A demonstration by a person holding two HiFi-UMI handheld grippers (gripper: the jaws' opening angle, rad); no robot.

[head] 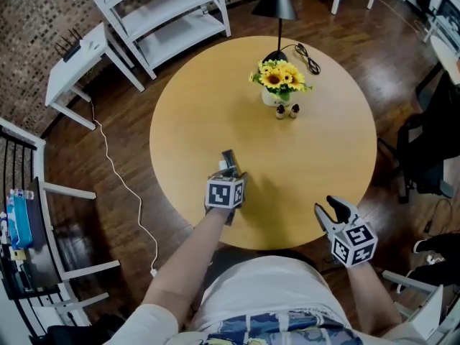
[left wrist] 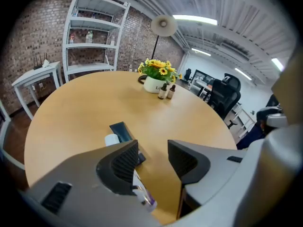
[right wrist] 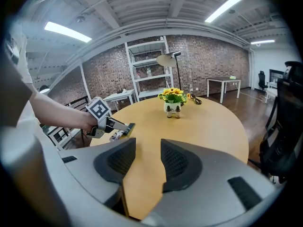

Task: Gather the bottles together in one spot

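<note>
Left gripper (left wrist: 152, 148), jaws part-open beside tube (left wrist: 120, 131), right gripper (right wrist: 147, 145), jaws apart, empty, at table (head: 187, 121) edge, bottles (head: 281, 111) far across

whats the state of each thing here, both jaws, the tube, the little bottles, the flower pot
left gripper: jaws apart, bare table between them, gripping nothing
right gripper: jaws apart, empty
tube: lying flat, partly under one jaw of the left gripper
two brown bottles: upright, capped, side by side in front of the pot
flower pot: upright, sunflowers in it
</note>
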